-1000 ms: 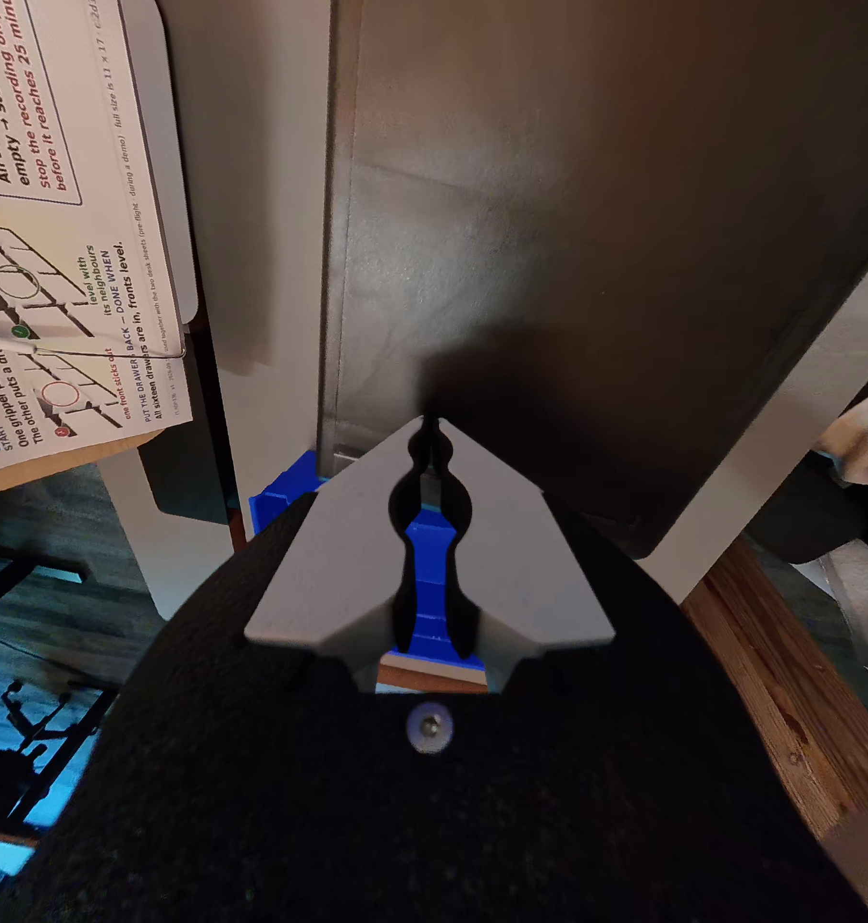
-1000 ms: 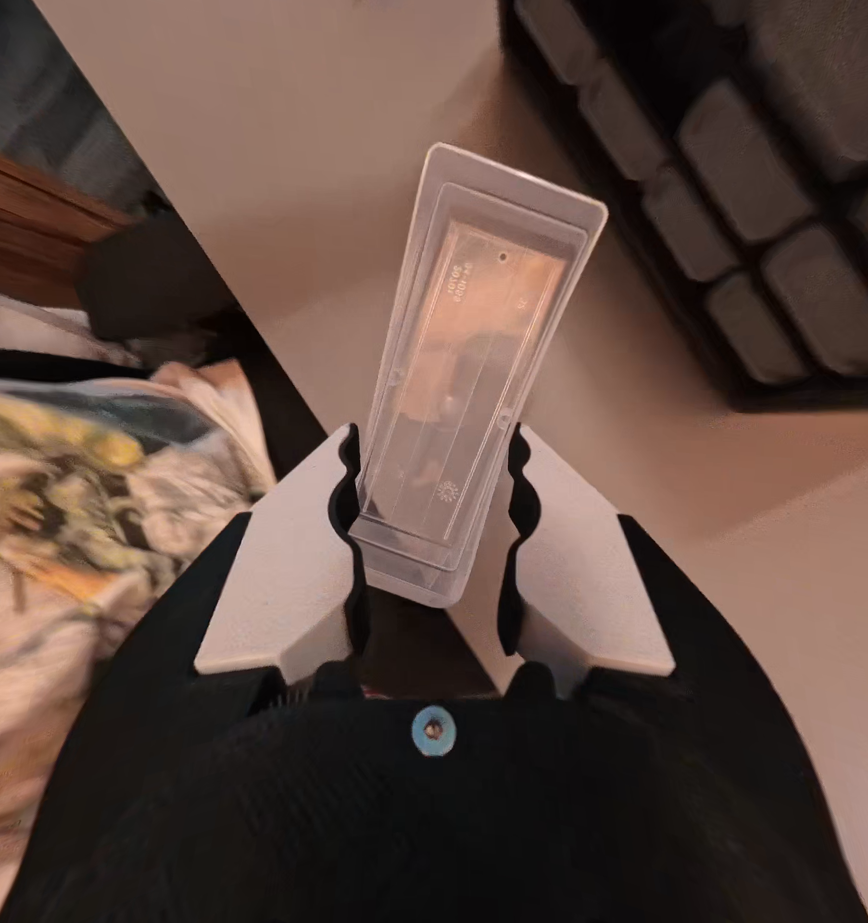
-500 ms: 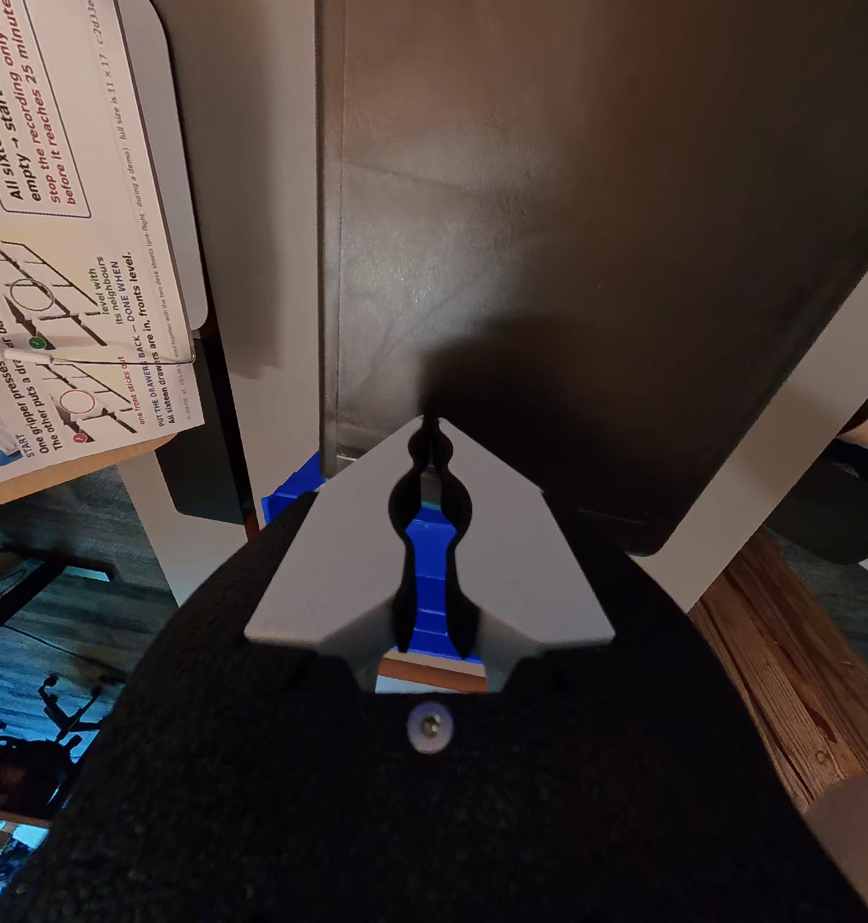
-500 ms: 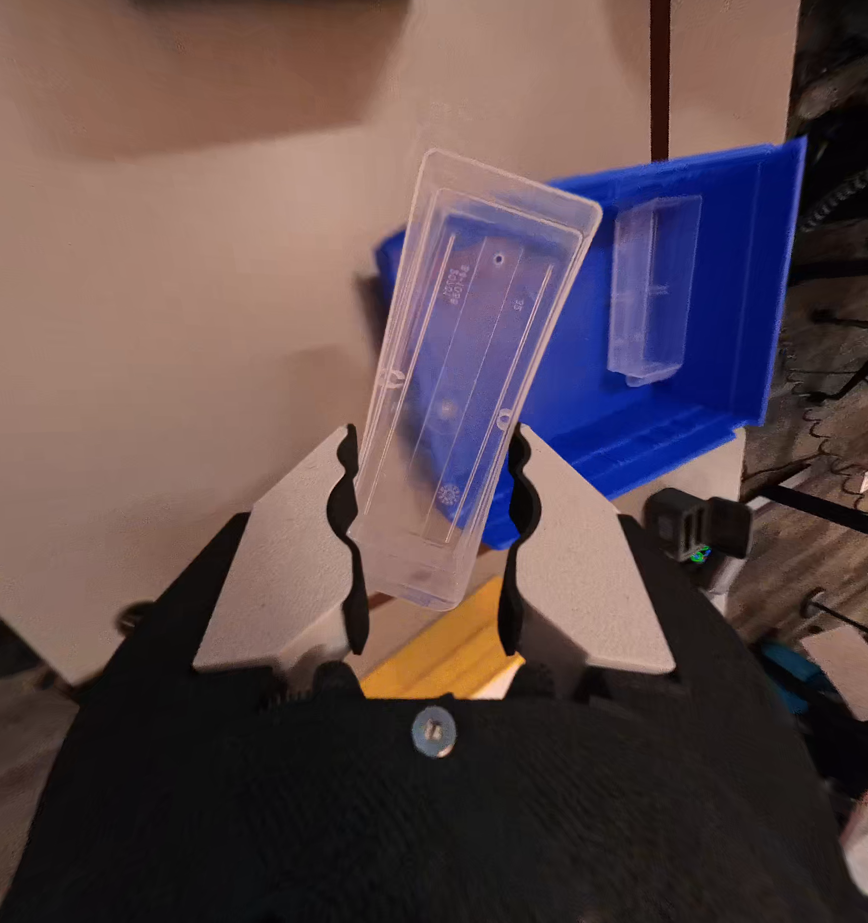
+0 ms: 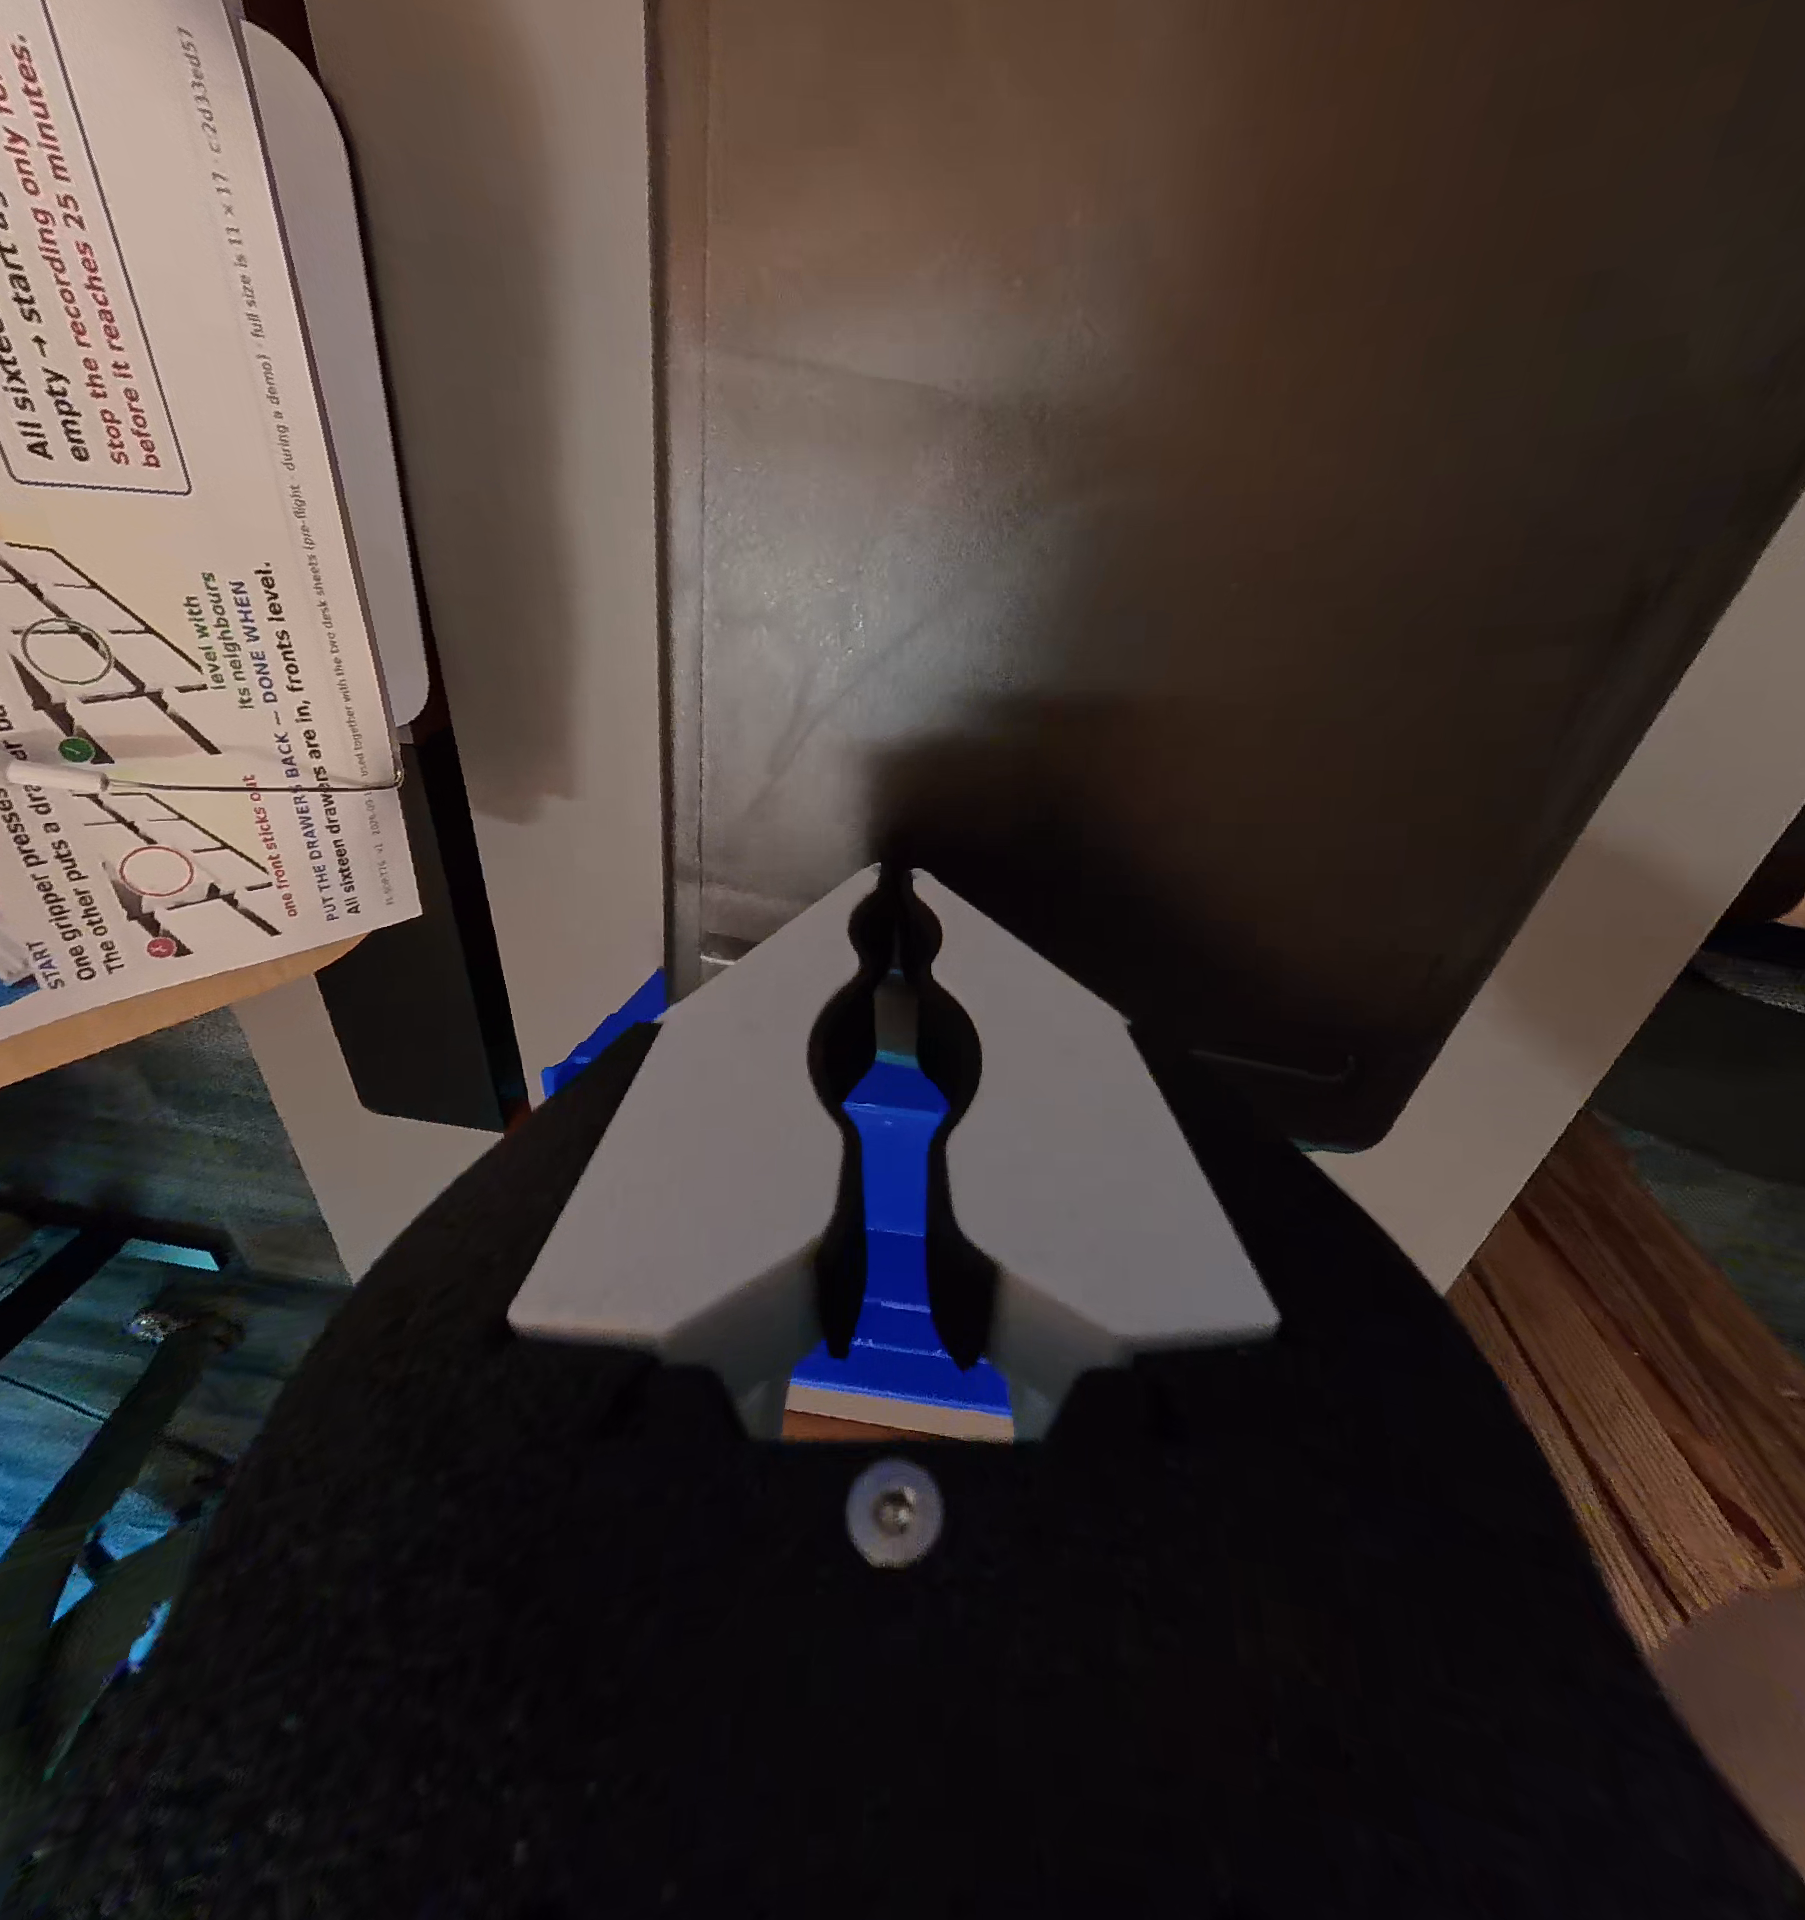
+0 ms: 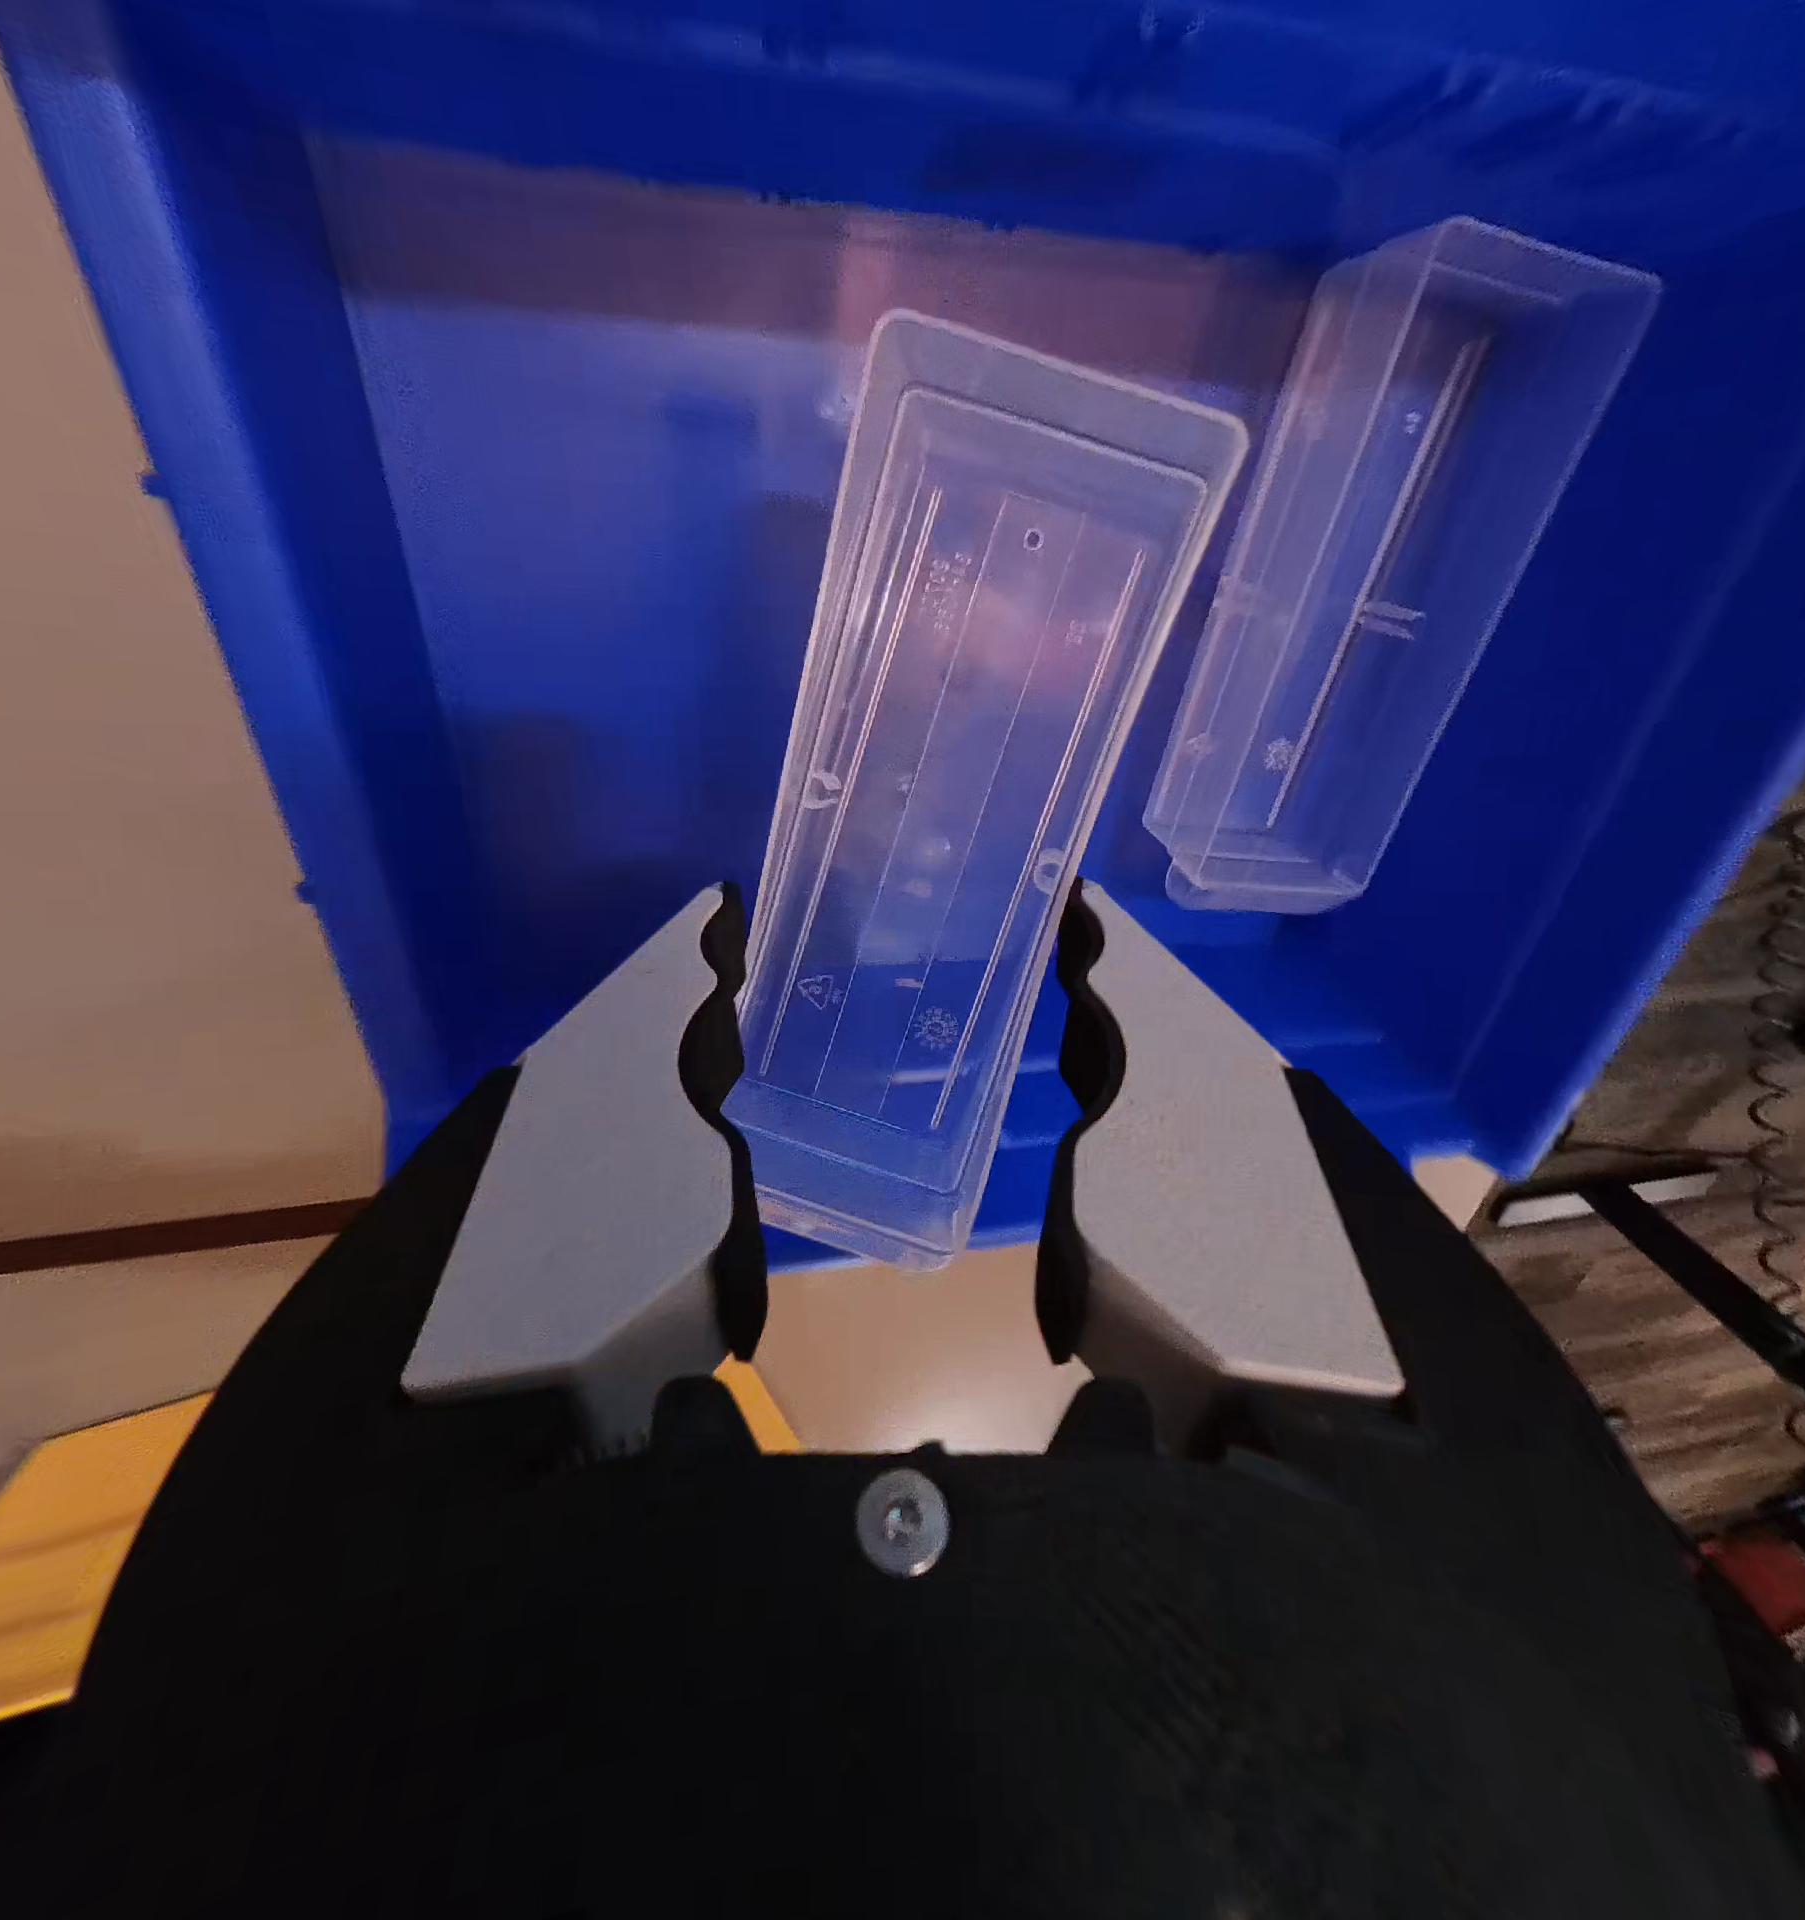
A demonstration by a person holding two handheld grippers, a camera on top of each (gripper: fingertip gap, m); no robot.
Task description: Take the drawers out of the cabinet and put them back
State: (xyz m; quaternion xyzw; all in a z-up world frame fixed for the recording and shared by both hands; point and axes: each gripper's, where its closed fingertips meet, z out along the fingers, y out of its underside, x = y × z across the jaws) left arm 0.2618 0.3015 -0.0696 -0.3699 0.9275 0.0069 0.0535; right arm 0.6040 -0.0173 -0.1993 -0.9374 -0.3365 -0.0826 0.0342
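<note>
- Jaws of the right gripper (image 6: 903,1039) stand partly apart with a clear plastic drawer (image 6: 971,769) between them; its left pad touches the drawer's lower left edge, but a thin gap shows at the right pad, so a firm grip cannot be confirmed.
- That drawer runs from the jaws toward 1 o'clock, its underside facing the camera, over the blue bin (image 6: 586,582); whether it touches the bin floor cannot be told.
- At 2 o'clock from it, a second clear drawer (image 6: 1397,561) lies in the bin, close beside the first without clearly touching.
- Motion blur softens the bin's walls; its top and right side run out of frame, and the lower right corner gives way to a dim floor with cables (image 6: 1771,1039).
- Jaws of the left gripper (image 5: 895,883) are closed tip to tip, holding nothing, with the tips at or just off the dark cabinet's (image 5: 1241,520) flat side; contact is hard to judge in its shadow.
- Only slivers of the bin show in the left wrist view, through the gap between the pads and at 9 o'clock of them.
- At 10 o'clock a printed instruction sheet (image 5: 150,499) is cut off by the left edge.
- The cabinet's drawer slots are out of sight.
</note>
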